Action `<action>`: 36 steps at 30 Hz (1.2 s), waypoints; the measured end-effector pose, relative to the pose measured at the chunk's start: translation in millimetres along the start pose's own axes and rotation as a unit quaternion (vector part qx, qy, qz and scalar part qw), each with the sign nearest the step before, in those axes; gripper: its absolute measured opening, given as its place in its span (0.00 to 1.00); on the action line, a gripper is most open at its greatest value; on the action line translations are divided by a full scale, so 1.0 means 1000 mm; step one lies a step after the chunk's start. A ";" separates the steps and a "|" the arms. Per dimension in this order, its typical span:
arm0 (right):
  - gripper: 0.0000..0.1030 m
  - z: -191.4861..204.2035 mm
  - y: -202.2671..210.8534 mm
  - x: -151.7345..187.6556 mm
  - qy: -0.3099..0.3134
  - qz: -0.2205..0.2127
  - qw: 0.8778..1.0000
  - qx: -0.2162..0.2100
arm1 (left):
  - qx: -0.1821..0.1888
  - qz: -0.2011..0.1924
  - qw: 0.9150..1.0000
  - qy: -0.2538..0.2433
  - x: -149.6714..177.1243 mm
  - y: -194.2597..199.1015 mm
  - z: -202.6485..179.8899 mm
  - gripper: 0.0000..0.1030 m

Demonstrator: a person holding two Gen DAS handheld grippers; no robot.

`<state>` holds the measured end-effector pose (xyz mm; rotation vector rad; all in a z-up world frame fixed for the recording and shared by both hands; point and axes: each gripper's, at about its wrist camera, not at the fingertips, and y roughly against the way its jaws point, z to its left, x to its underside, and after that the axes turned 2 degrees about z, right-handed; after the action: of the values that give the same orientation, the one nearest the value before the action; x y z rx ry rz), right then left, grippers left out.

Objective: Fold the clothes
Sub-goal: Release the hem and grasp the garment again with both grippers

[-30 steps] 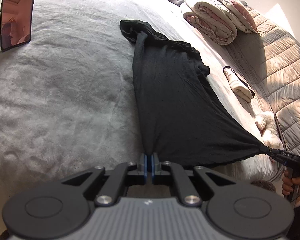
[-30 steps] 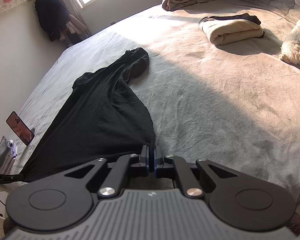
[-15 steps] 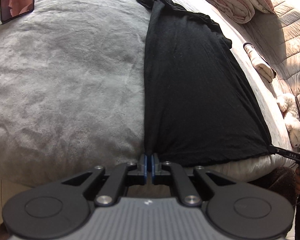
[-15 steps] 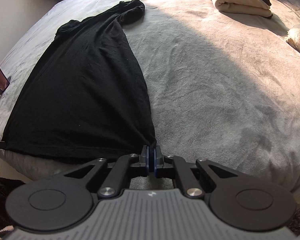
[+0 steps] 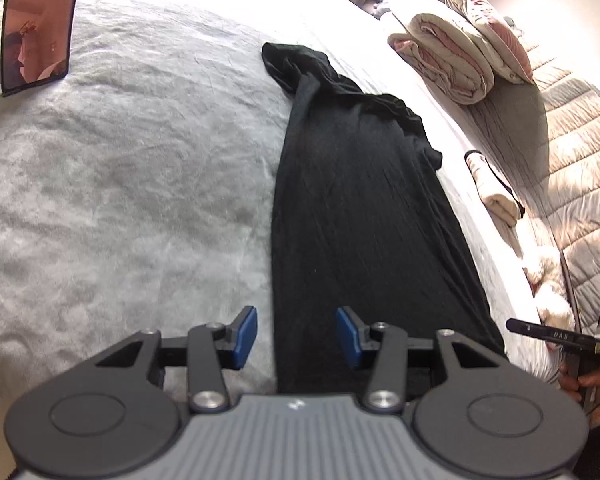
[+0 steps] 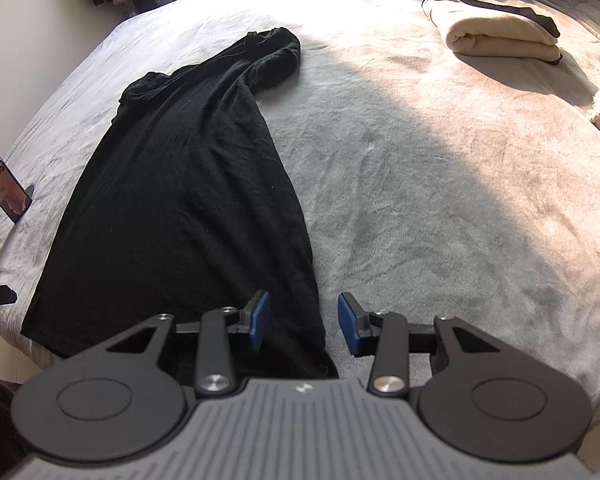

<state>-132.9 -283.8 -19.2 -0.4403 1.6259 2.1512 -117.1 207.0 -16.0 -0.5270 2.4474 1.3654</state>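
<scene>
Left tongs (image 5: 296,336): spread wide, blue pads (image 5: 245,336) well apart, gripping nothing; the near left corner of the black garment (image 5: 360,216) lies below the gap, its left edge running between the pads. Right tongs (image 6: 304,326): likewise wide apart and empty, poised over the garment's near right corner; the left pad sits over the cloth, the right pad over bare blanket. Contact between pads and cloth cannot be told in either view. Garment lies released and flat on the bed (image 6: 440,200), long and narrow, hem at the near edge, bunched sleeves and collar at the far end. From the left view, the right tongs appear at the right margin, held by a hand (image 5: 584,380). Surroundings: phone (image 5: 40,24) propped upright on the bed to the garment's left, well apart; folded cream cloth (image 6: 504,38) to the right, well apart; rolled quilt (image 5: 448,64) with a pillow on it at the far end; white plush toy (image 5: 548,292) at the right edge of the bed. Nothing lies between either tongs and the garment.
</scene>
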 end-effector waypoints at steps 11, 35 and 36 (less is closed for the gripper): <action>0.41 0.005 -0.037 -0.071 -0.029 -0.013 0.999 -0.033 | 0.034 -0.025 0.999 -0.012 -0.073 -0.064 -0.044 0.44; 0.42 -0.051 -0.165 -0.199 -0.240 -0.048 0.953 -0.181 | -0.074 -0.106 0.991 0.024 -0.196 -0.166 -0.026 0.49; 0.42 -0.053 -0.168 -0.202 -0.249 -0.050 0.949 -0.187 | -0.081 -0.111 0.990 0.038 -0.204 -0.164 -0.015 0.51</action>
<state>125.9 -321.2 -76.9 -0.0639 0.9092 2.2560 137.6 149.9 -46.2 -0.8764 2.2626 1.4812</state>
